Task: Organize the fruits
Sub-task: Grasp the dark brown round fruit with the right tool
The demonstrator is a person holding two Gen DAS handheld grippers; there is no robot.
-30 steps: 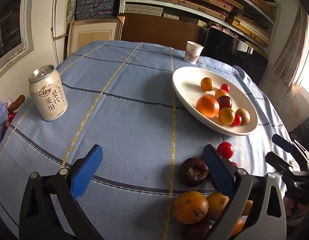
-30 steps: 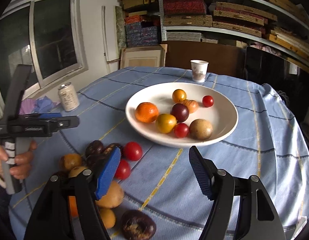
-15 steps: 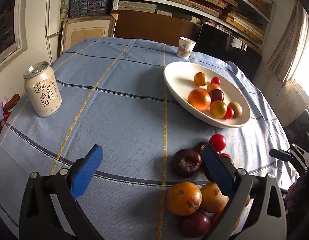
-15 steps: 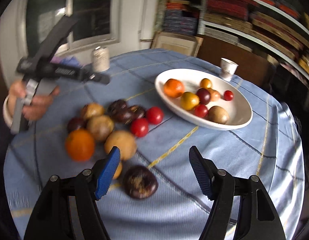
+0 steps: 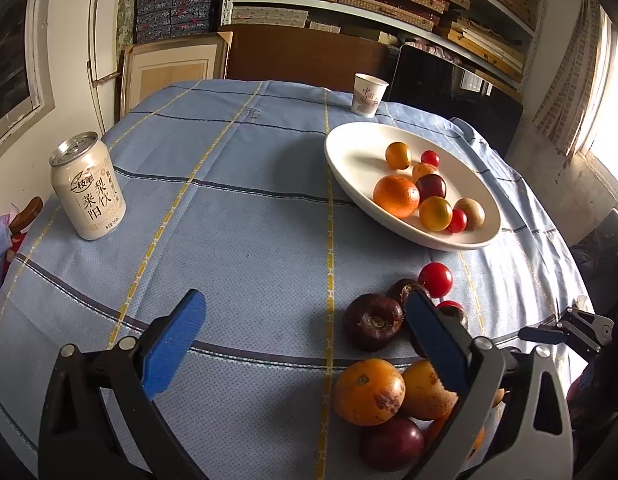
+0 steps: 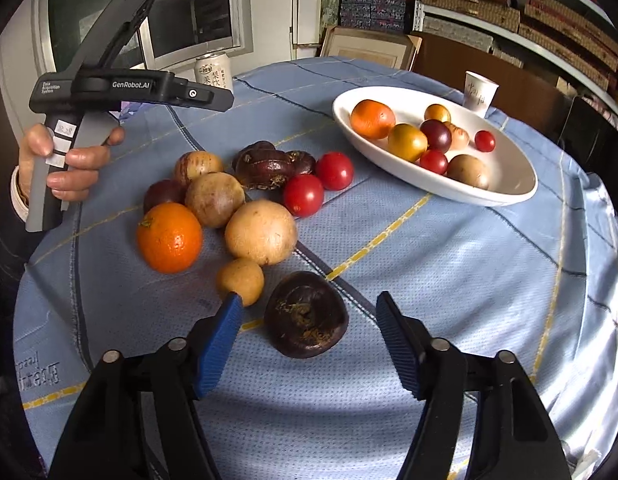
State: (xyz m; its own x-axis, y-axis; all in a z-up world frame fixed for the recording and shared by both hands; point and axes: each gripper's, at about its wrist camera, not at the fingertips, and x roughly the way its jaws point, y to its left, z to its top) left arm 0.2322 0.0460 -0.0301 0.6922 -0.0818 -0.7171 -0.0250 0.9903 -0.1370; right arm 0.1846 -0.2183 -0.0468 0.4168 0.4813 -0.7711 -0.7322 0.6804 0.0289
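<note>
Both my tongs gape empty: my right gripper point(image 6: 309, 320) is closing around the dark fruit point(image 6: 306, 314), pads not touching. My left gripper point(image 5: 305, 320) hangs left of that fruit pile, near the white plate point(image 5: 349, 160).

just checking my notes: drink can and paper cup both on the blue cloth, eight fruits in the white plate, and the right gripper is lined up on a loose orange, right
Not the orange. The right wrist view shows the right gripper, jaws closing, lined up on the dark purple fruit lying alone nearest it. The rest holds.

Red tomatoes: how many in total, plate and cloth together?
4. Two on the plate: and. Two on the cloth beside the loose fruit: and. More may be hidden.
</note>
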